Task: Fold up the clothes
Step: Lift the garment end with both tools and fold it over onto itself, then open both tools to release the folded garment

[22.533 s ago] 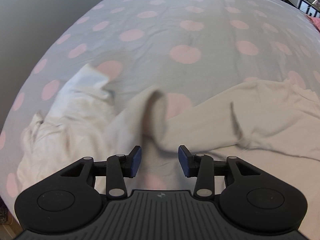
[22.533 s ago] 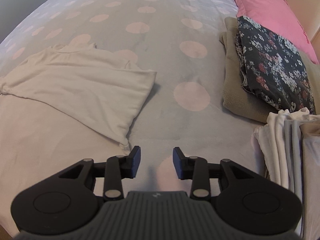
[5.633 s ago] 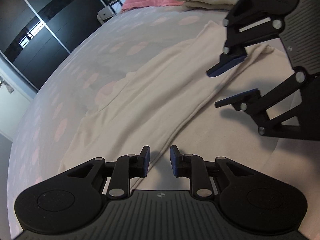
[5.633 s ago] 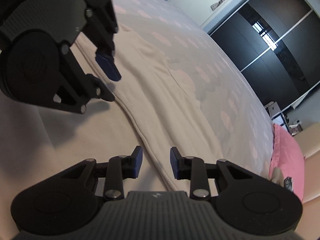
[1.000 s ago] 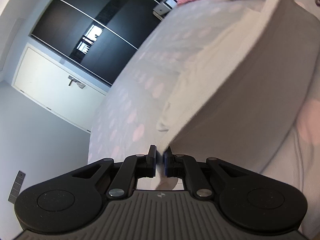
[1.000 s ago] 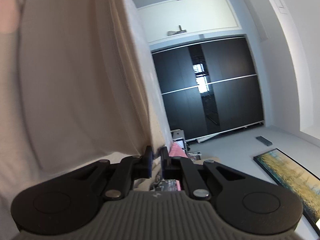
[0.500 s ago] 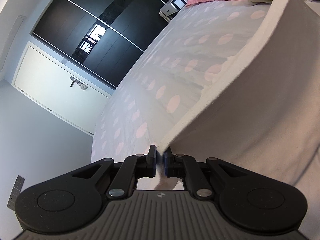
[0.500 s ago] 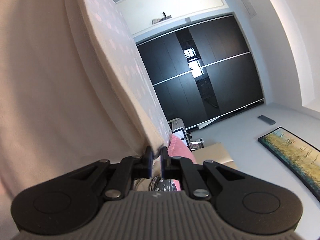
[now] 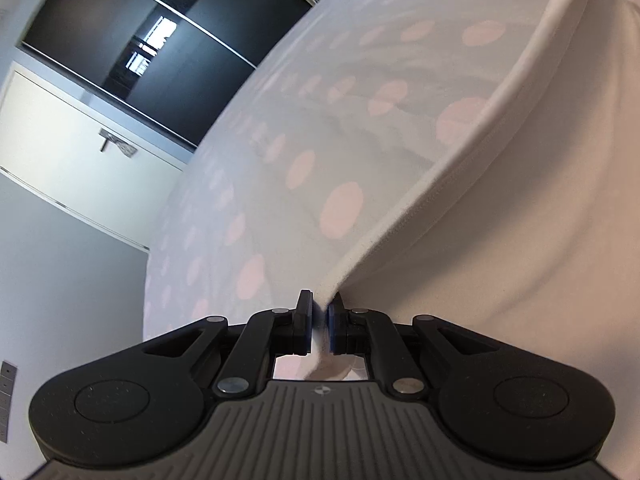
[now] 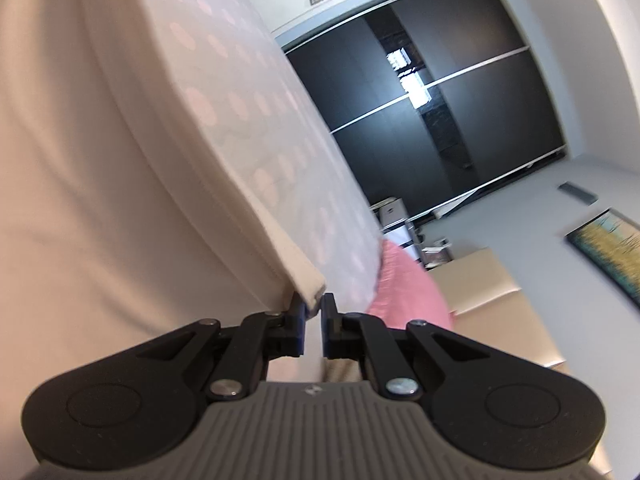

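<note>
A cream garment (image 9: 532, 216) hangs stretched between my two grippers above the bed. My left gripper (image 9: 319, 320) is shut on one corner of its hemmed edge. In the right wrist view the same garment (image 10: 80, 208) fills the left side, and my right gripper (image 10: 314, 316) is shut on its other corner. The hem runs taut from each gripper away into the frame. The lower part of the garment is hidden from both views.
The bed has a grey sheet with pink dots (image 9: 304, 128). A pink pillow (image 10: 408, 292) and a beige headboard (image 10: 500, 304) lie past the right gripper. Dark sliding wardrobe doors (image 10: 432, 104) and a white nightstand (image 10: 394, 216) stand beyond the bed.
Both grippers stay shut on the garment's corners. The garment has swung further across the bed; the right wrist view has tilted, and more of the room and the pillow shows.
</note>
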Demonstrator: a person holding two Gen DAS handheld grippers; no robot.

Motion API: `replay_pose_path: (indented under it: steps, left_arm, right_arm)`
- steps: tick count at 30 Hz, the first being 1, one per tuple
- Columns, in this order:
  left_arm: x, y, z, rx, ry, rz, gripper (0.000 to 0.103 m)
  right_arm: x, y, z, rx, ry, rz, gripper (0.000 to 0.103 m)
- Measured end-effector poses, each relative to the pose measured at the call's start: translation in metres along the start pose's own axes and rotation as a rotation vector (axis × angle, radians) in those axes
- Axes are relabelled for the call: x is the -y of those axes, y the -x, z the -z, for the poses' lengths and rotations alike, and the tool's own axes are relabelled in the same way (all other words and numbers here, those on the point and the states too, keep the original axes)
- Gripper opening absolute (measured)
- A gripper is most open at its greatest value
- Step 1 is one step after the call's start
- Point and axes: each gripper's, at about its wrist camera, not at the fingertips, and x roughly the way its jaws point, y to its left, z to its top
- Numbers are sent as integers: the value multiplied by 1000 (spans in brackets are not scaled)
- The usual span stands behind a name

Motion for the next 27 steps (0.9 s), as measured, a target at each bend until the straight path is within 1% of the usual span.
replay_pose_path:
  steps: [2, 6, 10, 12, 14, 16, 18, 19, 22, 24, 27]
  left_arm:
    - [3, -11, 1, -13, 12, 17, 6]
    - [9, -23, 4, -28, 43, 41, 11]
    - [7, -24, 7, -28, 71, 7, 20]
    - [0, -25, 6, -35, 108, -7, 21]
    - [-7, -24, 6, -44, 148, -35, 21]
    - [-14, -19, 7, -48, 175, -40, 21]
    - [-20, -12, 9, -49, 187, -39, 21]
    - [-21, -8, 11, -46, 181, -45, 21]
    - [-26, 2, 17, -45, 168, -49, 21]
    - [-30, 11, 22, -37, 187, -15, 21]
    - [-25, 12, 26, -37, 195, 35, 21]
  right_arm:
    - [-9, -11, 0, -13, -3, -26, 8]
    - [-20, -21, 6, -44, -34, -47, 7]
    - [-16, -25, 10, -83, -107, -63, 7]
    - [-13, -23, 11, -99, -142, -72, 7]
    - [-14, -21, 11, -103, -142, -67, 7]
    - [-9, -24, 8, -101, -154, -69, 8]
    - [-5, -25, 6, -107, -166, -70, 21]
    - [-2, -25, 5, -111, -176, -71, 26]
    - [7, -26, 5, -126, -217, -82, 26]
    - [11, -24, 4, -143, -250, -91, 26]
    - [18, -21, 4, -167, -300, -106, 26]
